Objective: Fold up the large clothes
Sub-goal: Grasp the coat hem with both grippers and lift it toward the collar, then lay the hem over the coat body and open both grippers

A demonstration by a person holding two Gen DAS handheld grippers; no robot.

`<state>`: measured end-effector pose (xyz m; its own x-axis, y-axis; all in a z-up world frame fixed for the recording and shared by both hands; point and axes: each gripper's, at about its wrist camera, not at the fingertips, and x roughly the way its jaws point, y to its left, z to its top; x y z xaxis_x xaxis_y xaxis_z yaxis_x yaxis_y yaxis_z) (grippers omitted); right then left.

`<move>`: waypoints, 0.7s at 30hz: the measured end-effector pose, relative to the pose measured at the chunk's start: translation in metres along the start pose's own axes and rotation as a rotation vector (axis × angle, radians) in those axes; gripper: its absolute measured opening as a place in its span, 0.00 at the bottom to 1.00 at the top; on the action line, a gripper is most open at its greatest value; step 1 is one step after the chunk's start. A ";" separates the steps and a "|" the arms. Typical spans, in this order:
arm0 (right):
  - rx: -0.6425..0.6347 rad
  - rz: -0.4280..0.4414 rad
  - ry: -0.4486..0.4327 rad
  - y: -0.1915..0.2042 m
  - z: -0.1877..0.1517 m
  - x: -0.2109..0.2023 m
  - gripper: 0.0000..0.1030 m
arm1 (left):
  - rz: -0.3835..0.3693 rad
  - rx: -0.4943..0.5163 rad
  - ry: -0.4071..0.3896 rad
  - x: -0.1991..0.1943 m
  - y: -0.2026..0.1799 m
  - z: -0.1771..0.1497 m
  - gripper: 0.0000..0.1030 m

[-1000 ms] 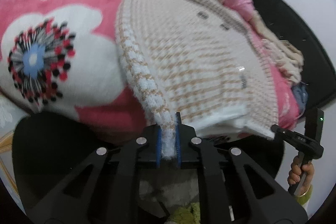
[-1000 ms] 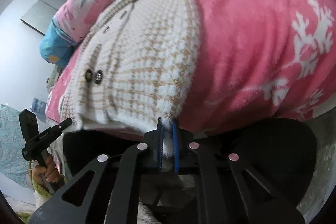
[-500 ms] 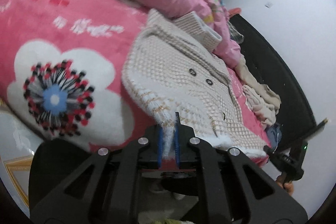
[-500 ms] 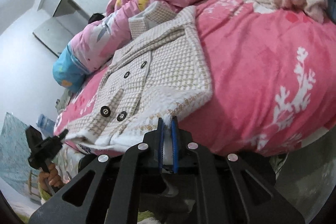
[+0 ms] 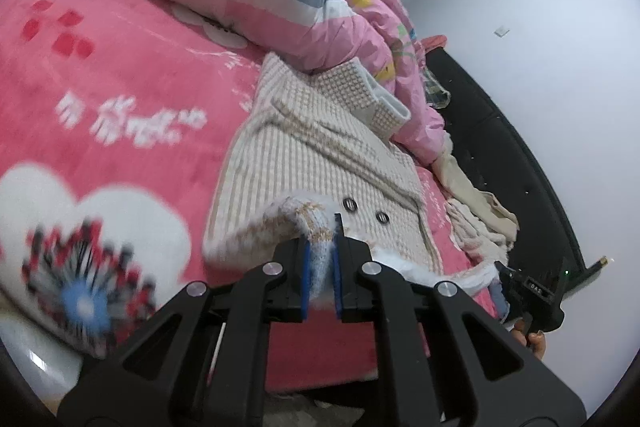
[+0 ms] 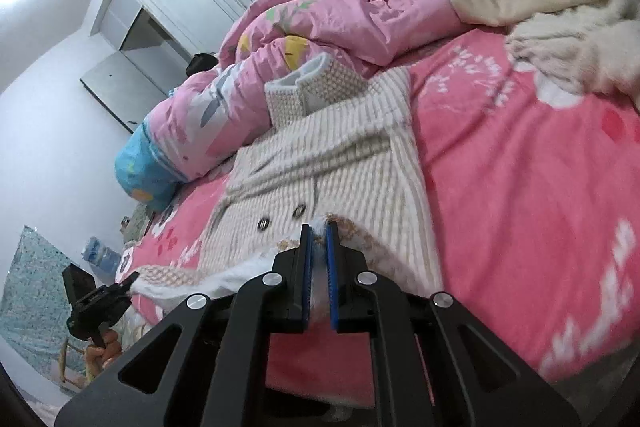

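Two grippers pinch the coat's near hem on the pink bed.
Left gripper and right gripper squeeze fluffy corners (thick, slippery); one could slip and spoil the fold.

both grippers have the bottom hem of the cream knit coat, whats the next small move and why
Probably carry both hem corners forward toward the collar and lay them down. The left gripper and right gripper are each shut on the hem of the cream-and-tan knitted coat, lifted and curling over near the two dark buttons, while its upper half lies flat on the pink fleece blanket.
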<state>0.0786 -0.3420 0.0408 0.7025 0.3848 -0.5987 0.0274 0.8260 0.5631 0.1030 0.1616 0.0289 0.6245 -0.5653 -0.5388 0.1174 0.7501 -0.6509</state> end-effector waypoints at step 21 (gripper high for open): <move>0.230 0.042 0.149 -0.083 0.038 0.123 0.32 | 0.174 -0.061 0.097 0.096 0.044 0.071 0.62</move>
<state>0.1898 -0.3787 -0.0584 0.5946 0.4873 -0.6395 0.1732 0.6991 0.6937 0.2230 0.1647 -0.0133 0.5535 -0.4617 -0.6932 -0.0350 0.8187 -0.5732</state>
